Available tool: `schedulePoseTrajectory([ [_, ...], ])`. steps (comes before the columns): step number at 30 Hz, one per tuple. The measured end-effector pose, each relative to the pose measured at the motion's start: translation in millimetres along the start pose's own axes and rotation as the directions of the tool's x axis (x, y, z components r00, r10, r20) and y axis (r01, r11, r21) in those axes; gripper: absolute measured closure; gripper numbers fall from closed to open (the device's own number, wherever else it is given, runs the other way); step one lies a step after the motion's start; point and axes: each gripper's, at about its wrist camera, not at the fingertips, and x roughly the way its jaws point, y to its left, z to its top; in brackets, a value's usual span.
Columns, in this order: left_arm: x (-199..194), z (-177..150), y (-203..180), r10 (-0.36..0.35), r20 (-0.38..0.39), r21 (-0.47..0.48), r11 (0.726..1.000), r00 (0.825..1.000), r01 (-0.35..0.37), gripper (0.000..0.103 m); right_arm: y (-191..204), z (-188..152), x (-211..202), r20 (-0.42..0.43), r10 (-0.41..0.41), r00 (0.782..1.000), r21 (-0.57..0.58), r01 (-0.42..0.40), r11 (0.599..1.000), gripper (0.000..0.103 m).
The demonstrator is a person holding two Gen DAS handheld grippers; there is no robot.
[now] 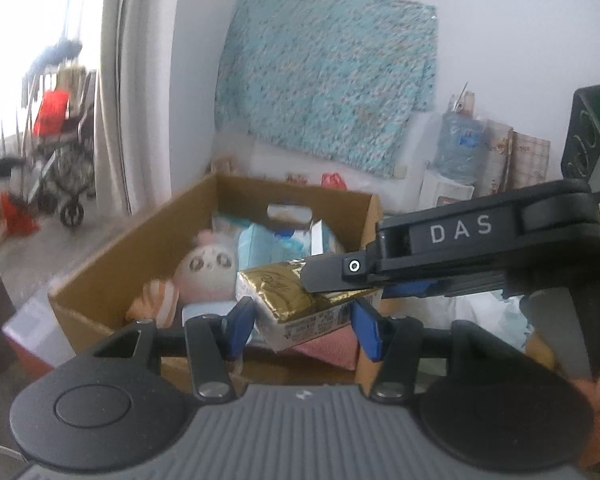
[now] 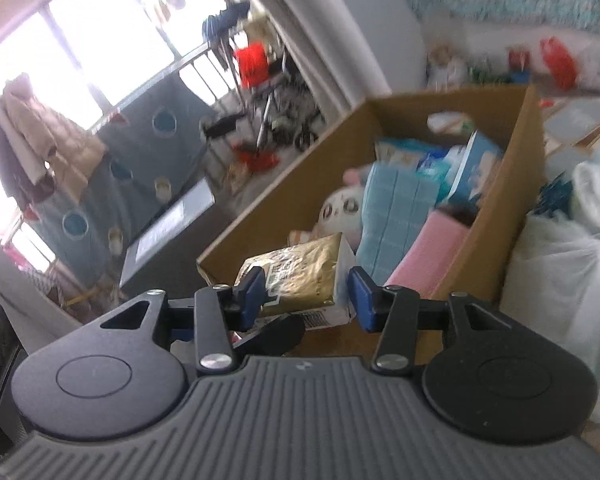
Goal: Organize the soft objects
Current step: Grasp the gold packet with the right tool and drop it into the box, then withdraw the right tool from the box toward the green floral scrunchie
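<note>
Evidently, in the left wrist view a gold-and-white tissue pack [image 1: 288, 300] is carried above the near edge of an open cardboard box [image 1: 100, 276], held up between both tools; the left gripper [image 1: 304, 330] has its blue pads [image 1: 240, 326] set part-way apart on either side of the pack's lower end, the left pad against the wrapper, the right pad close beside it (contact on that side cannot be confirmed through the blur); the right gripper [image 1: 340, 284] reaches in from the right and its black finger lies across the pack's top corner, which would steady the soft packet against sagging; inside the box a round plush toy [image 1: 206, 276], a striped orange plush [image 1: 156, 304], light-blue packs [image 1: 276, 244] and a pink cloth [image 1: 324, 350] are already stowed, so the box is judged to be the collecting place. In the right wrist view the same pack [image 2: 300, 280] sits between that gripper's fingers, which stand apart; the left pad [image 2: 254, 296] overlaps the gold face, the right pad stands just clear of the white edge, so no firm clamp can be stated; the box [image 2: 496, 236] lies directly ahead, with a folded blue cloth [image 2: 396, 216] and pink cloth [image 2: 432, 248] filling its near side; a white plastic bag [image 2: 556, 276] sits outside the box to the right. Judgement: the pack is mid-transfer, not yet inside.
</note>
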Motion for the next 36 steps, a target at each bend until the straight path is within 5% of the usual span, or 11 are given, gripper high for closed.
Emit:
schedulePoseTrajectory([
  [6,16.3,-6.7,23.8,-0.067,-0.090,-0.077,0.995,0.994,0.060,0.045,-1.6,8.3,24.8,-0.104,-0.014,0.994,0.018,0.016,1.000,0.046],
  [14,25.1,-13.2,31.5,-0.088,-0.119,-0.108,0.991,0.989,0.075,0.041,-7.7,9.1,29.3,-0.108,-0.039,0.993,0.010,0.041,0.999,0.040],
  [19,15.5,-9.3,40.7,-0.068,-0.060,-0.134,0.989,0.996,0.059,0.039,-15.5,9.7,21.5,-0.076,-0.024,0.997,0.031,0.027,0.999,0.040],
  [27,-17.2,1.2,37.1,-0.037,0.101,-0.099,0.994,0.994,0.047,0.024,-36.6,4.6,-53.3,0.136,0.008,0.991,0.096,-0.021,0.995,0.032],
  [32,-29.7,4.6,-11.9,-0.189,0.157,0.058,0.982,0.969,0.182,0.012,-72.4,-16.6,-135.5,0.310,-0.094,0.946,0.181,0.038,0.983,0.030],
  [36,-18.8,-0.4,-75.2,-0.328,0.096,0.207,0.930,0.940,0.303,0.011,-107.7,-37.7,-204.0,0.426,-0.256,0.868,0.284,0.140,0.948,0.028],
])
